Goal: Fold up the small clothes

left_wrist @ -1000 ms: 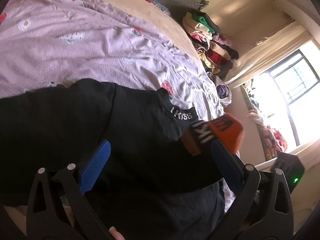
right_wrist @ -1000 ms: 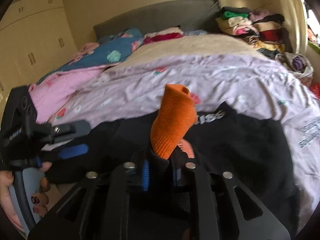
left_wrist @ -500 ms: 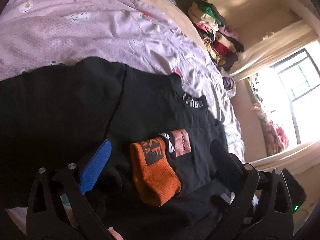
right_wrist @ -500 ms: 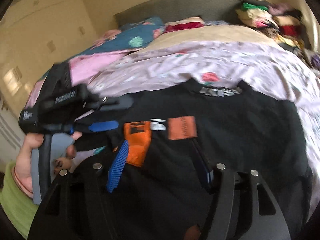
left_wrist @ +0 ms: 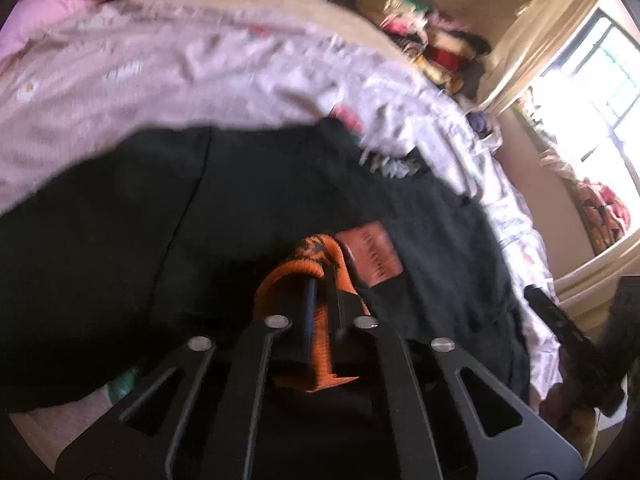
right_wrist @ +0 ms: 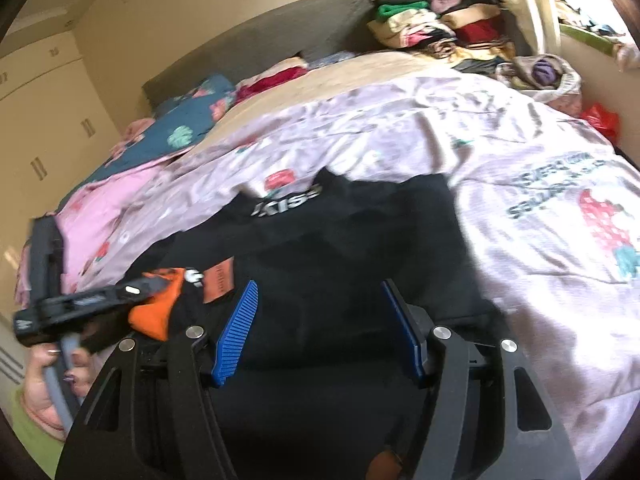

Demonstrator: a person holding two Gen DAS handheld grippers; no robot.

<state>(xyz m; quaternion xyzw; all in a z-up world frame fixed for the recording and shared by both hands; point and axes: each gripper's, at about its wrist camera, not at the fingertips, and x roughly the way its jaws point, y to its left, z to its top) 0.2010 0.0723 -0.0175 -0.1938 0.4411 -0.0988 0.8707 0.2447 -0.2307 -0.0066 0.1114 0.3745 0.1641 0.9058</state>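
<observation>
**Desk:** What's in front of you, counted?

**Me:** One black garment (right_wrist: 352,256) spread flat on the bed (right_wrist: 500,152), near its front edge. One orange cuff (left_wrist: 320,308) lying on it; from the blur I can't tell whether it is a sleeve end or a separate piece. Two claws, one in each hand.

**Desk:** Claws?

**Me:** My left claw (left_wrist: 322,280) has just snapped together and is pinching the orange cuff; the knit bunches around the two pads. My right claw (right_wrist: 320,324) stands spread, blue pads apart, over the black cloth with only that fabric between them; its jaws widened within the last second and they press on nothing.

**Desk:** Any writing?

**Me:** White letters at the neckband (right_wrist: 290,202) read "KISS", with a mark before them I can't make out. One orange patch (right_wrist: 219,280) sits on the chest just beside the cuff; its print is too small to read. The pale pink bedcover (right_wrist: 520,240) carries dark lettering toward the right edge, smeared beyond reading.

**Desk:** Anything else around?

**Me:** One heap of folded clothes (right_wrist: 440,28) at the far right corner by the grey headboard (right_wrist: 260,44), a window (left_wrist: 600,68) beyond, and wardrobe doors (right_wrist: 40,120) on the left. In the right-wrist view the left claw and the hand (right_wrist: 52,380) gripping it cover part of the cuff.
</observation>
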